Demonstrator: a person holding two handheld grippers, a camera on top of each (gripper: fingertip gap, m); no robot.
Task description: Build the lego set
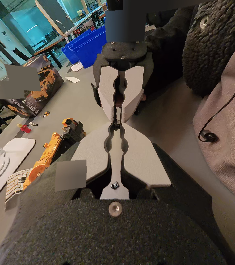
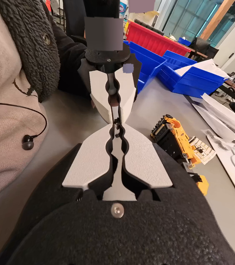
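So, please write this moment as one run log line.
left tool: shut on small black piece | right tool: shut on same piece | tips meeting above table | car: untouched

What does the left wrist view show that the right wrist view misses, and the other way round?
Only the left wrist view shows the dark set box with an orange car picture and the small red-suited minifigure on the grey table. Only the right wrist view shows the long red plastic bin. Both show the two grippers meeting tip to tip, left gripper, right gripper, pinching a tiny dark piece, and the half-built orange and black car.
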